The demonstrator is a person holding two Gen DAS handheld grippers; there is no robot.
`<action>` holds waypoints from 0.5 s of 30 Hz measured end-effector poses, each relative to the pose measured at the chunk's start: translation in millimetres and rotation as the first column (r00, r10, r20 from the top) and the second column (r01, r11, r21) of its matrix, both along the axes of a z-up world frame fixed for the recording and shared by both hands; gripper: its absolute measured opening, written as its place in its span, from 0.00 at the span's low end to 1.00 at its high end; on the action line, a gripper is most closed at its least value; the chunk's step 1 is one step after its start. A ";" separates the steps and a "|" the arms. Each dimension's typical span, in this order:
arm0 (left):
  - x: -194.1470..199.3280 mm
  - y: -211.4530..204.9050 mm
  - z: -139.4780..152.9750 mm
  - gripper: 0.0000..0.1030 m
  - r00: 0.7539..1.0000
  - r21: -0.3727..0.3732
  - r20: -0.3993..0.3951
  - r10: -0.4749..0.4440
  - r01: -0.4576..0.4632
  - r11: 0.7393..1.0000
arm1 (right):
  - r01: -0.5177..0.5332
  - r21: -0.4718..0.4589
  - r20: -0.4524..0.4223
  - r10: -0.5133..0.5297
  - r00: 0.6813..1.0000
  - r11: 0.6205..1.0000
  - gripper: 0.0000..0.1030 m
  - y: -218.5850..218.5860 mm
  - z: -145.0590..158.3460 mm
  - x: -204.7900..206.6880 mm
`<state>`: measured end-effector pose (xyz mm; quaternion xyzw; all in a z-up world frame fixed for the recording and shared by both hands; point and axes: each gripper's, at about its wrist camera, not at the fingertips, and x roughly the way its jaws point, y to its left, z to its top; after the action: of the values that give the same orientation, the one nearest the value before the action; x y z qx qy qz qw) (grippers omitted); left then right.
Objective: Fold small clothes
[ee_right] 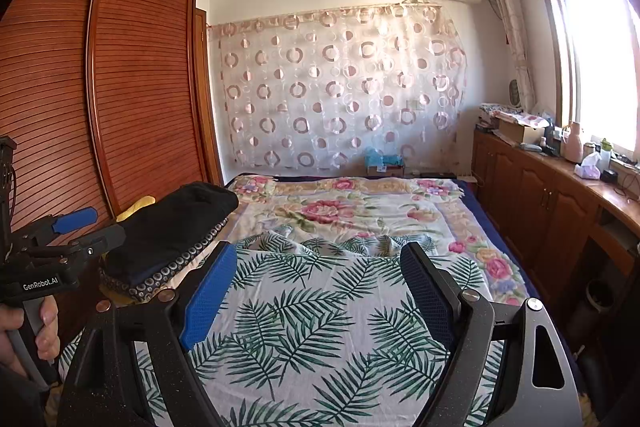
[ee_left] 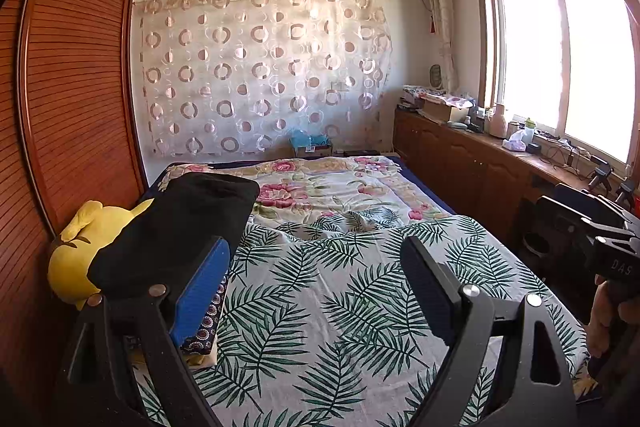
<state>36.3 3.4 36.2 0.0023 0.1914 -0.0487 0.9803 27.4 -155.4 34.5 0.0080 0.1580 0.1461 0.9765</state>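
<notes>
A folded black garment [ee_left: 180, 227] lies on top of a stack at the bed's left edge; it also shows in the right wrist view [ee_right: 172, 227]. Under it is a dark patterned cloth [ee_right: 180, 263]. My left gripper [ee_left: 320, 267] is open and empty, held above the leaf-print sheet [ee_left: 320, 307], just right of the stack. My right gripper [ee_right: 320, 275] is open and empty above the same sheet [ee_right: 320, 327]. The left gripper's body [ee_right: 52, 251] shows at the left of the right wrist view, and the right gripper's body [ee_left: 600, 239] shows at the right of the left wrist view.
A yellow plush toy [ee_left: 80, 259] lies against the wooden wardrobe [ee_left: 72, 87] left of the stack. A floral quilt [ee_left: 328, 191] covers the far half of the bed. A wooden cabinet [ee_left: 480, 163] with clutter runs along the window on the right.
</notes>
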 end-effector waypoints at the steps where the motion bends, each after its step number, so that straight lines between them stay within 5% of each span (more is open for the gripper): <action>1: 0.0 -0.2 -0.1 0.85 1.000 0.000 0.000 0.002 -0.002 1.000 | 0.002 0.000 0.001 -0.002 1.000 1.000 0.83 0.0 0.0 -0.1; 15: 0.1 0.3 -0.1 0.85 1.000 0.000 0.001 0.001 -0.001 1.000 | -0.003 -0.003 -0.001 0.003 1.000 1.000 0.83 -9.2 0.9 -1.5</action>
<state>36.4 3.7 36.0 0.0023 0.1911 -0.0481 0.9804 25.9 -164.6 35.3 0.0066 0.1588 0.1472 0.9762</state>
